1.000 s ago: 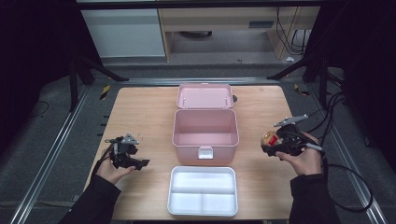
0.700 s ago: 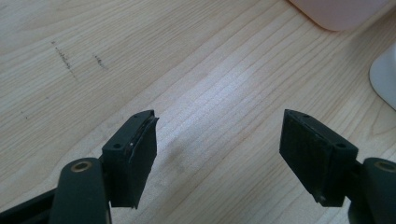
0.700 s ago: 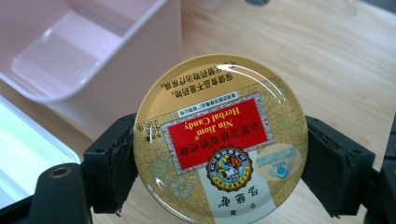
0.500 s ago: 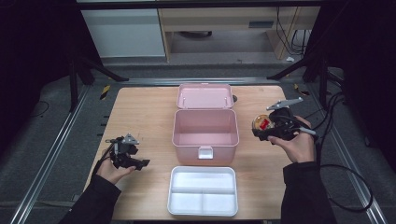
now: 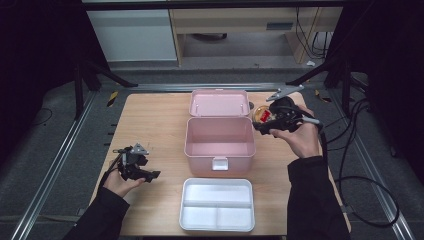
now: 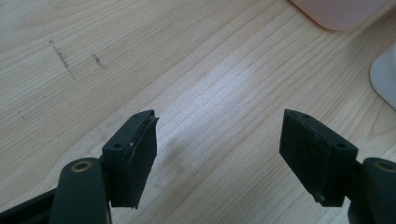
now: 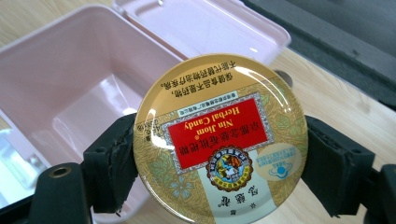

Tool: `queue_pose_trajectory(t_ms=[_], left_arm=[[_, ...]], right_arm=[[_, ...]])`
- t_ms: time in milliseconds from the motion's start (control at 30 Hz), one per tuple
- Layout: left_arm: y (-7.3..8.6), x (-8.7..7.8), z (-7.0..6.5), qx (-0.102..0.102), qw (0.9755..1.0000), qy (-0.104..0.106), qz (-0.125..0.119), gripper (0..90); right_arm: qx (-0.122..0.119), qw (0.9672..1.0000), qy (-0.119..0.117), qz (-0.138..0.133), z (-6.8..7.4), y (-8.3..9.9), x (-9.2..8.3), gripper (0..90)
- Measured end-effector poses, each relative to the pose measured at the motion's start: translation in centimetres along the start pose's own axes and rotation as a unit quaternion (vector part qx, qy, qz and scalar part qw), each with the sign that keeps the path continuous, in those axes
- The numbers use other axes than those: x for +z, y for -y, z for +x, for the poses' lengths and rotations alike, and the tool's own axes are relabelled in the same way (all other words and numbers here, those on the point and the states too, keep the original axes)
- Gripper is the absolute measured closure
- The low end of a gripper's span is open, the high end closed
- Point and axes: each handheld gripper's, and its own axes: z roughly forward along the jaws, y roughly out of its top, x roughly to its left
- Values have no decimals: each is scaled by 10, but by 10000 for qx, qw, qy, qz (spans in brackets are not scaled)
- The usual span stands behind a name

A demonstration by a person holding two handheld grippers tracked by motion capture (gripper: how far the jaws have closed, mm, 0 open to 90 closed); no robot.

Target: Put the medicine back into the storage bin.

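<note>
Nearest, the white tray point(image 5: 217, 204) lies at the table's near edge, bare wood on both sides. Left of it, the left gripper point(image 5: 151, 174) rests low with jaws wide apart, nothing between them. Farther, the open pink box point(image 5: 220, 144) sits mid-table, its lid point(image 5: 219, 103) laid back. At its far right corner, the right gripper point(image 5: 258, 126) clamps a round candy tin point(image 7: 219, 140) by its rim, printed face up toward the camera, held above the box's edge.
</note>
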Motion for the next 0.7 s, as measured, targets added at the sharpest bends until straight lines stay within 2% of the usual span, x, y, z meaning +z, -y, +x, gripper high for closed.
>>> queue_pose_trajectory(t_ms=[400,600,700], left_arm=[[0,1,0,14,10000,9,18,274],[0,1,-1,39,10000,-1,17,274],[0,1,0,48,10000,-2,25,274]], right_arm=[[-396,9988,-278,-27,18,-33,34,206],[-457,9979,-467,28,27,-45,54,206],[-484,9967,-652,24,34,-49,66,206]])
